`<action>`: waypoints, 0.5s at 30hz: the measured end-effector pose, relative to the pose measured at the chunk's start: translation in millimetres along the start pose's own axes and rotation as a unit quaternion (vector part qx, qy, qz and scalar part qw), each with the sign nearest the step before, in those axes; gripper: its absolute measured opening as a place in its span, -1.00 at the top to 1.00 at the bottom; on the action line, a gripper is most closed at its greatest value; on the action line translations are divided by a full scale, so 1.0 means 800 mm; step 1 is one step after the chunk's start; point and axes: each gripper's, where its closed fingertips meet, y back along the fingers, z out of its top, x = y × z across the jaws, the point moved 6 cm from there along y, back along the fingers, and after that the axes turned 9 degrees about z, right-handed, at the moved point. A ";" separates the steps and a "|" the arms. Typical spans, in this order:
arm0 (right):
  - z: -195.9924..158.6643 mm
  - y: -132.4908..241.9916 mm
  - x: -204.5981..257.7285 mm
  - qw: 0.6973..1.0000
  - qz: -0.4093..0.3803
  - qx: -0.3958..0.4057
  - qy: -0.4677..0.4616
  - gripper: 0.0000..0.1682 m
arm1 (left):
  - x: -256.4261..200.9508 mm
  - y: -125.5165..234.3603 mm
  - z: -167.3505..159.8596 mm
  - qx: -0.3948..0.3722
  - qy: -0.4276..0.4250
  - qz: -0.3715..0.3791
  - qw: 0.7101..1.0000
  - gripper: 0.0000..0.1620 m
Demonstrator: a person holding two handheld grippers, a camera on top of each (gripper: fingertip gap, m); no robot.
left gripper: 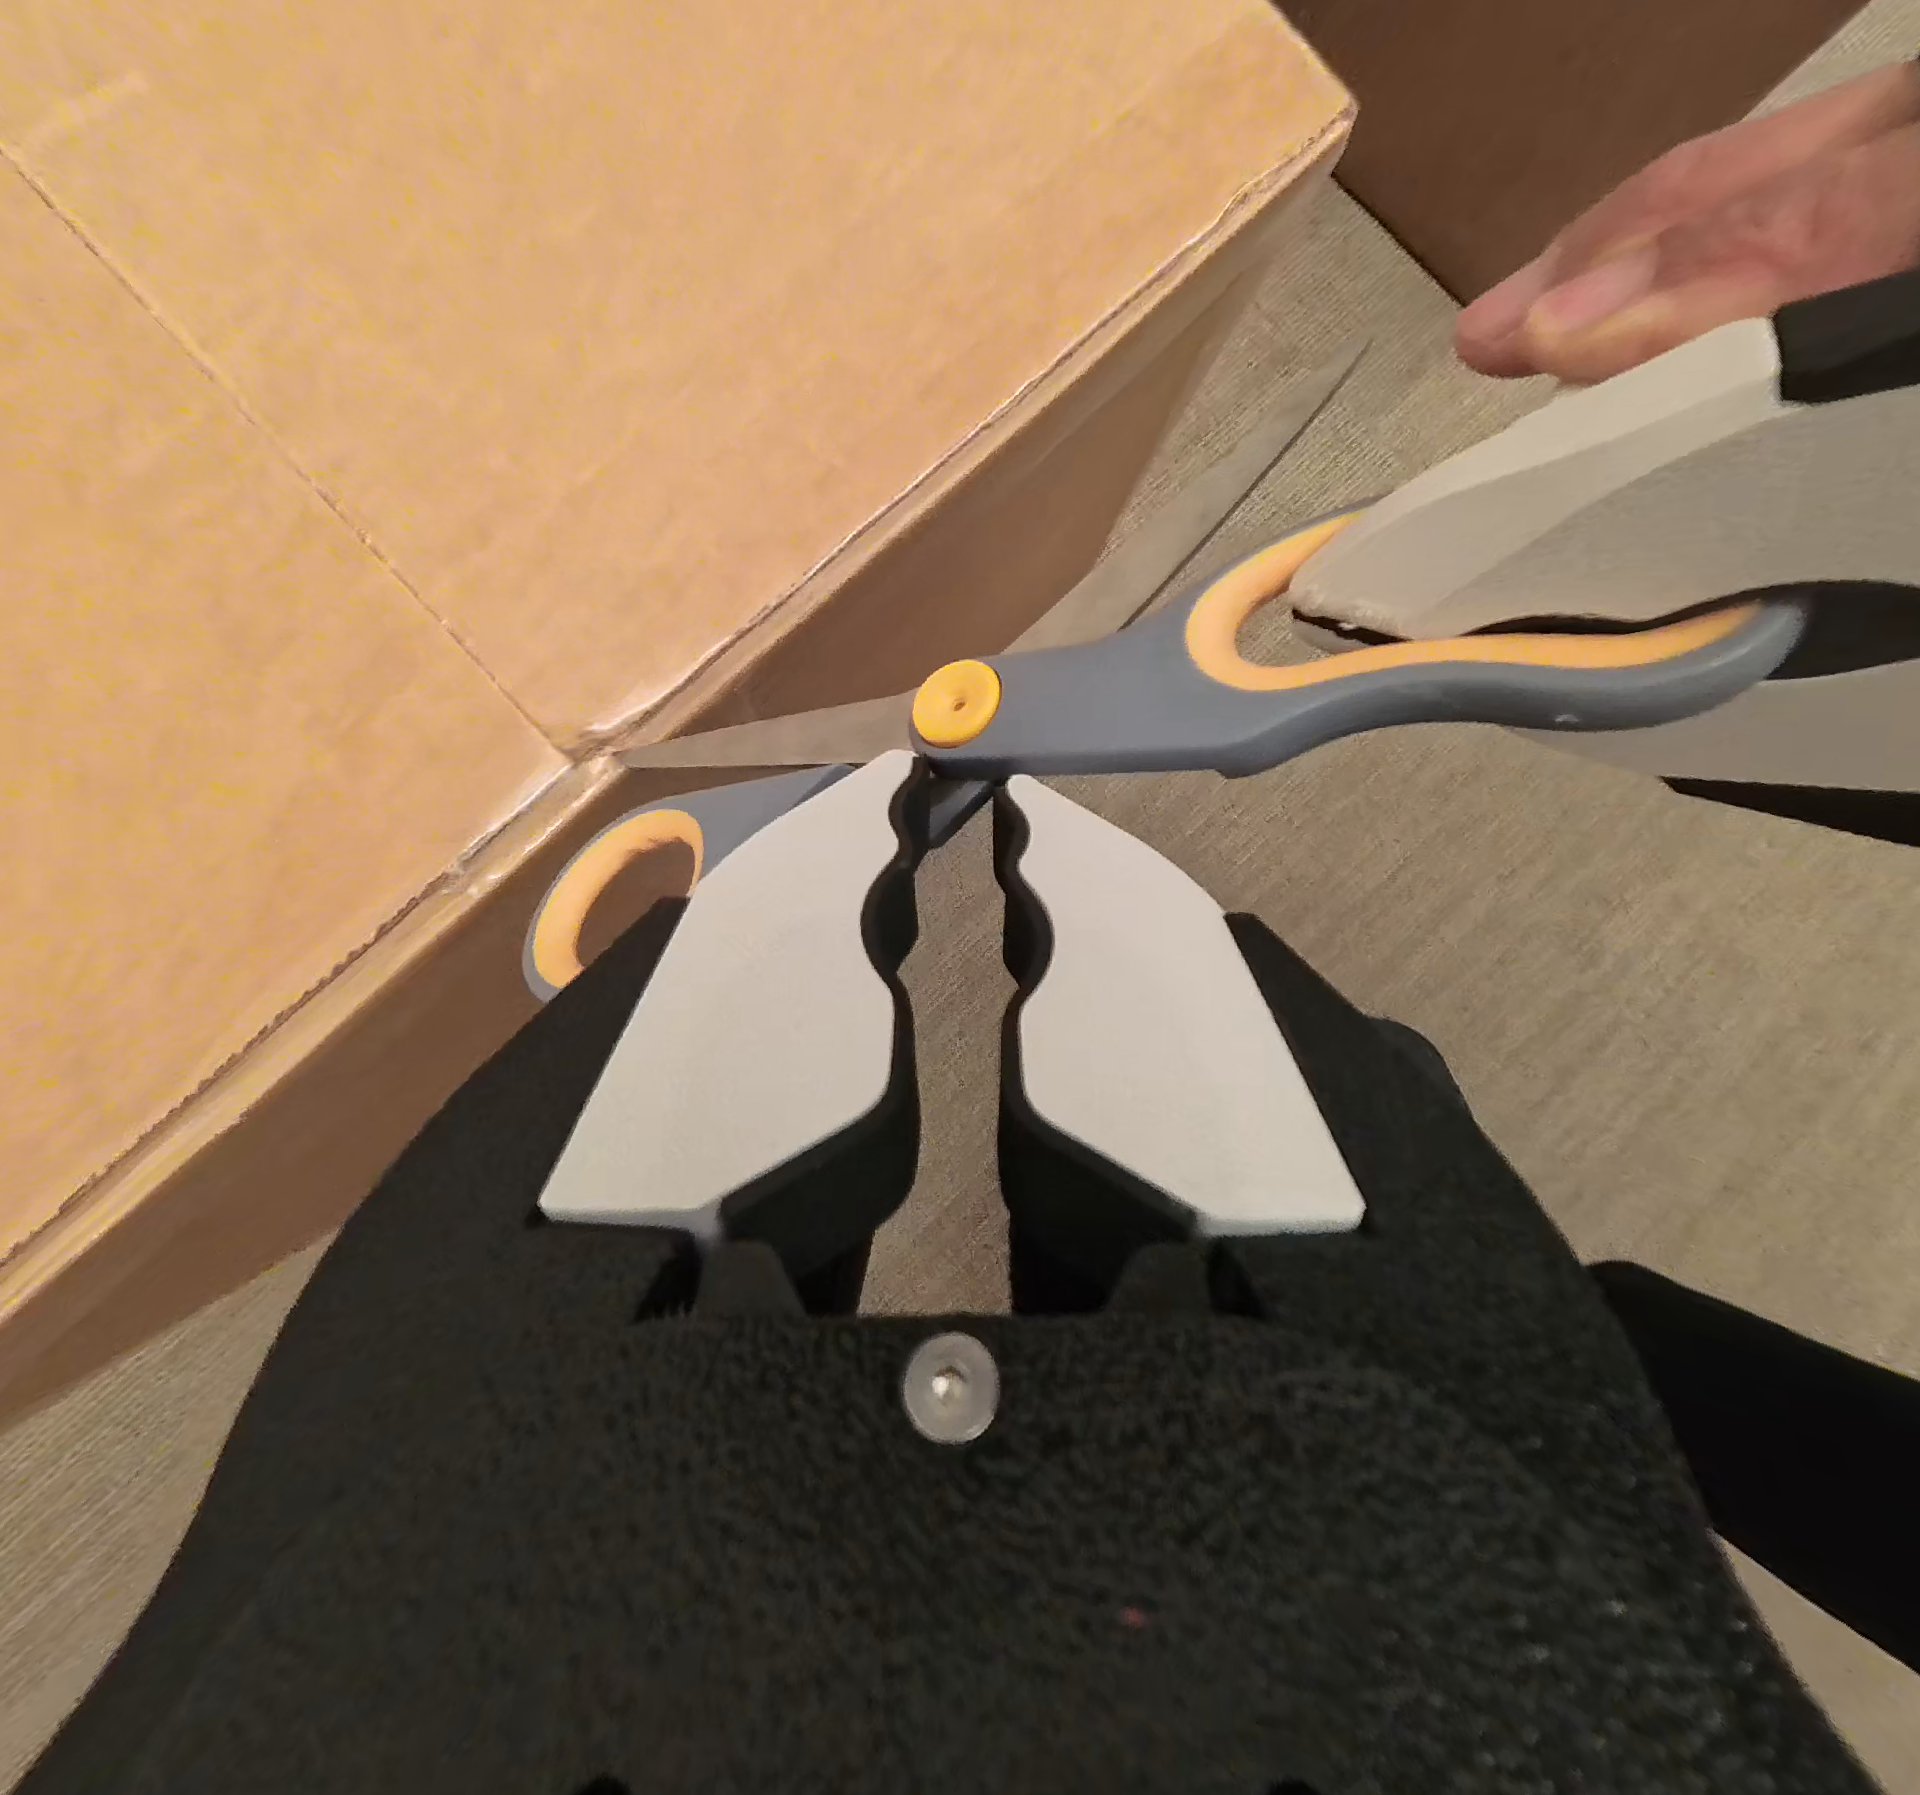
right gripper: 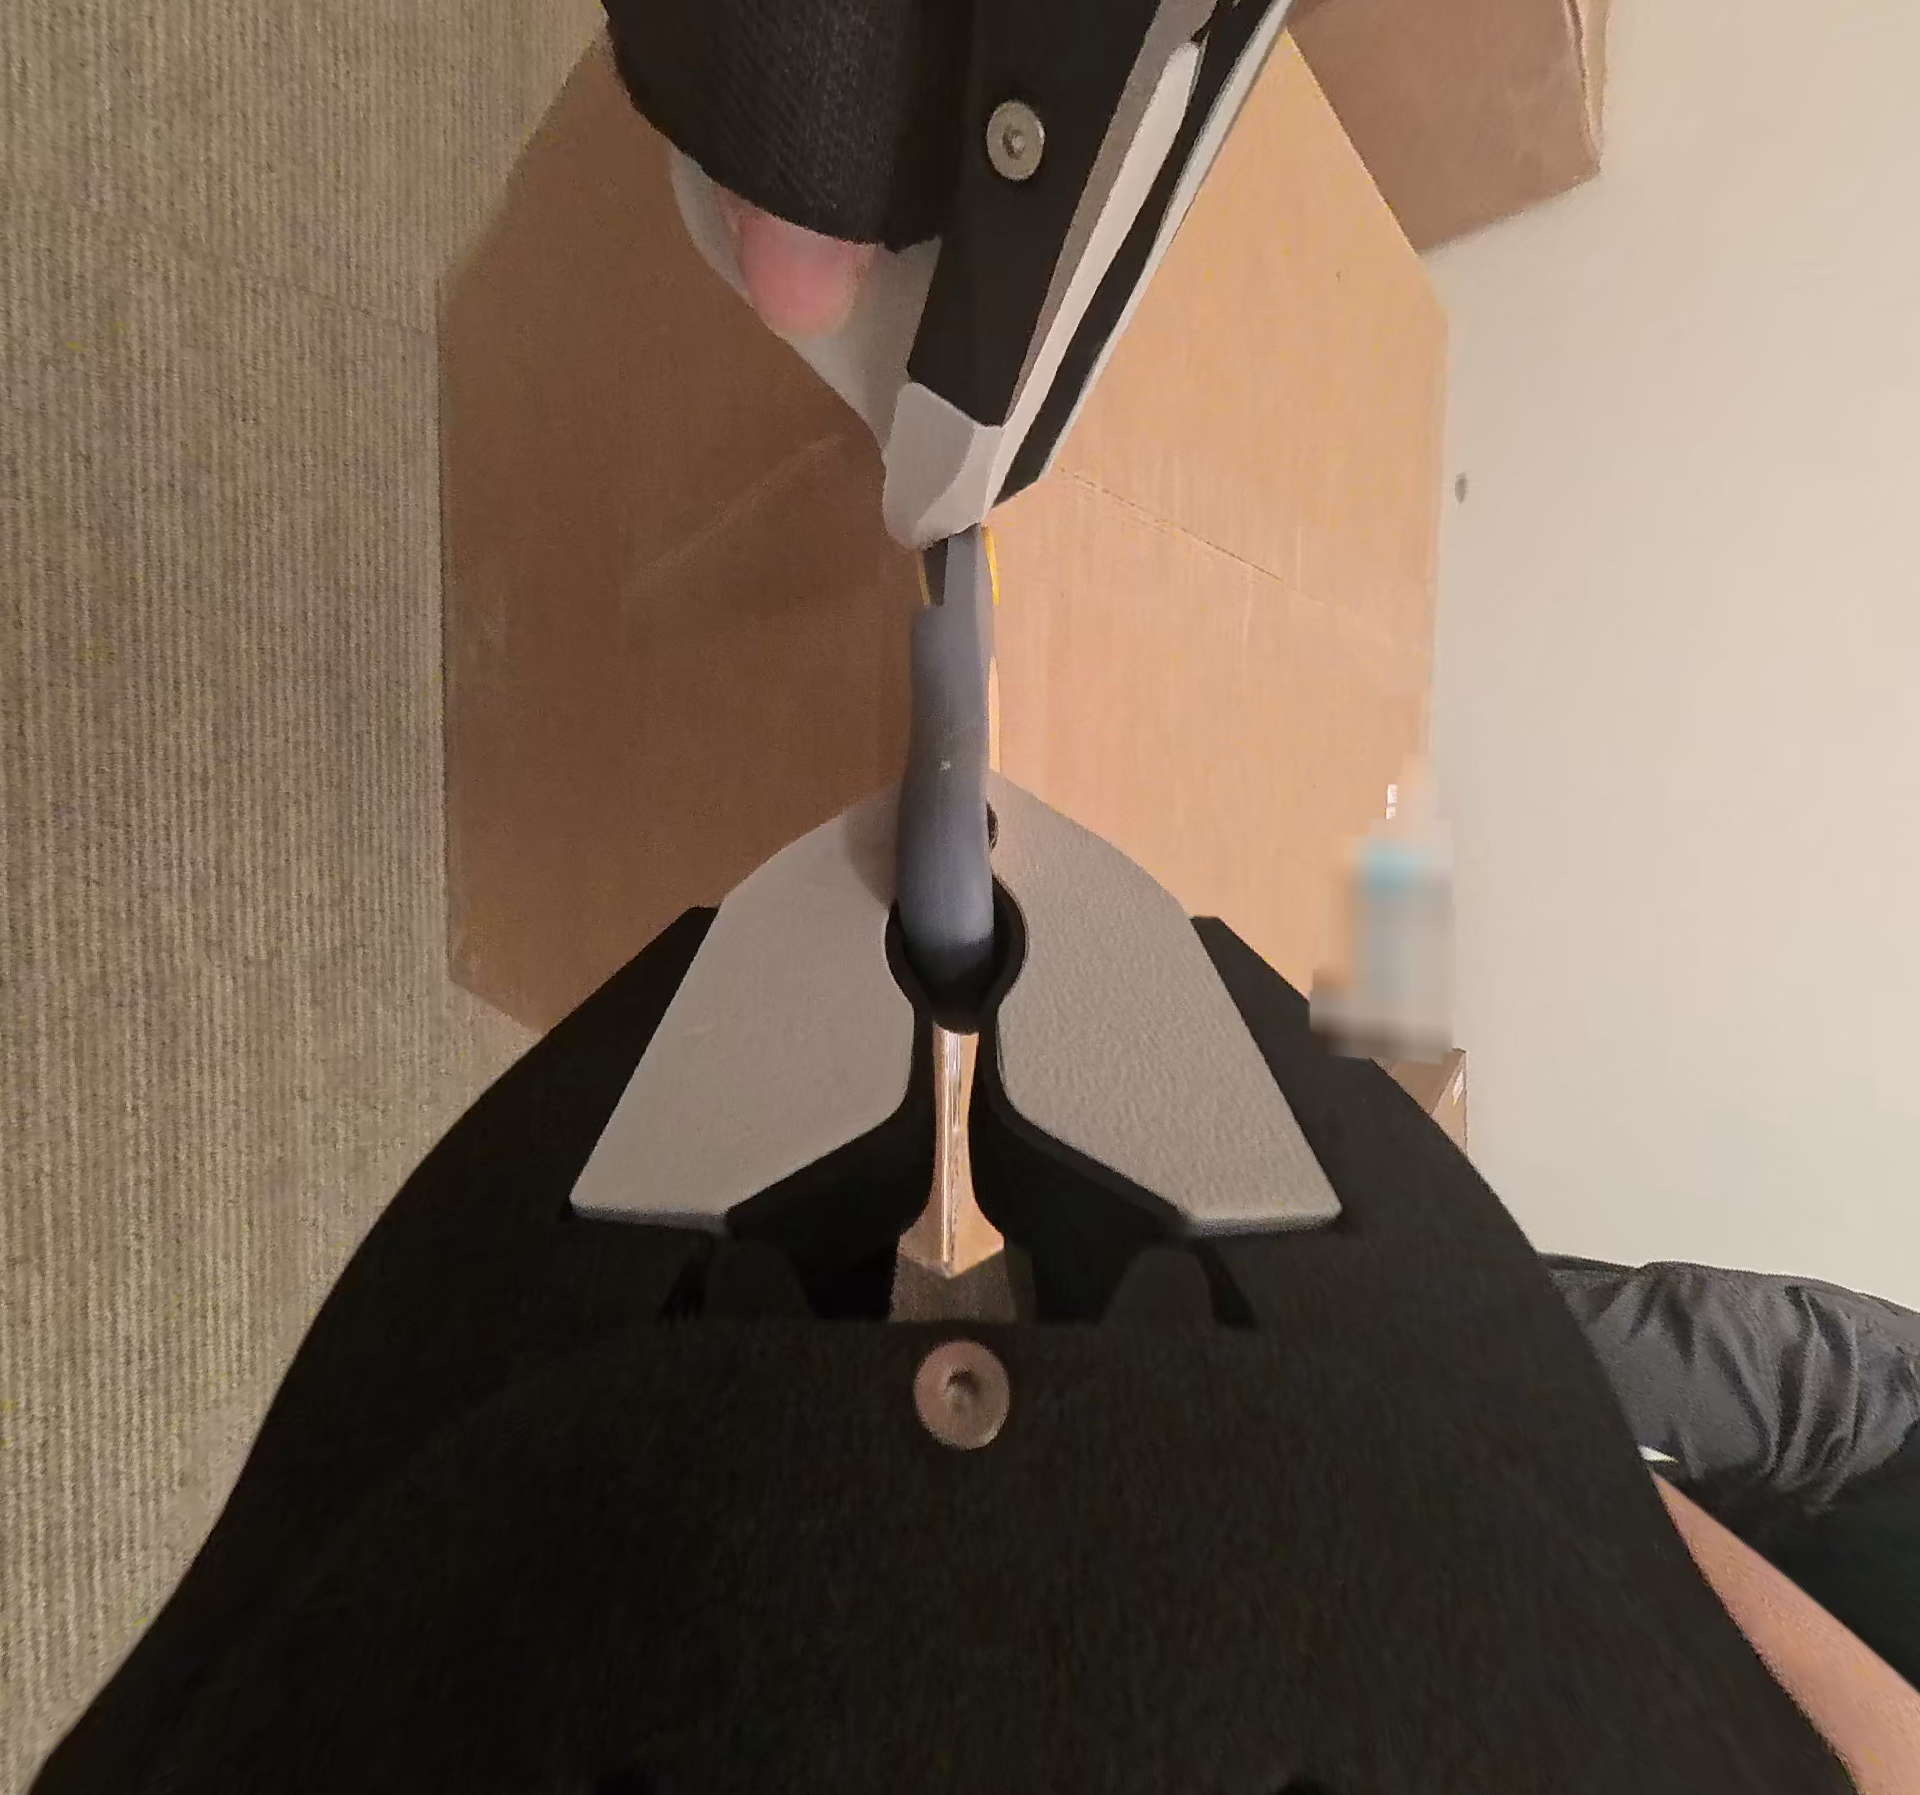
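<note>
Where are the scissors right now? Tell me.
In the left wrist view the scissors hang mid-frame, held open between both grippers, blade tip at the cardboard box corner, above the carpet.

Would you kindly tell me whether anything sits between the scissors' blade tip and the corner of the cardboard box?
Nothing visible does: the scissors point their blade straight at the cardboard box corner, tip right at its edge. The left gripper and right gripper grip on the handle side of the pivot, off that path.
</note>
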 end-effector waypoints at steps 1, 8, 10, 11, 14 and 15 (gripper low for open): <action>-0.002 0.000 0.001 1.000 -0.001 0.000 0.002 1.00 | -0.002 -0.002 0.001 0.000 0.003 0.001 1.000 0.87; -0.014 -0.004 -0.005 1.000 0.000 -0.002 0.012 1.00 | -0.006 -0.006 0.005 -0.008 0.018 0.004 1.000 0.88; -0.018 -0.004 -0.004 1.000 0.001 -0.001 0.016 1.00 | -0.009 -0.008 0.007 -0.011 0.020 0.004 1.000 0.88; -0.020 -0.004 -0.003 1.000 0.002 0.000 0.018 1.00 | -0.010 -0.008 0.009 -0.011 0.020 0.004 1.000 0.88; -0.024 0.000 -0.005 1.000 0.002 0.001 0.025 1.00 | -0.014 -0.010 0.012 -0.013 0.025 0.004 1.000 0.87; -0.026 0.003 -0.006 1.000 0.003 0.002 0.025 1.00 | -0.016 -0.011 0.013 -0.012 0.026 0.001 1.000 0.87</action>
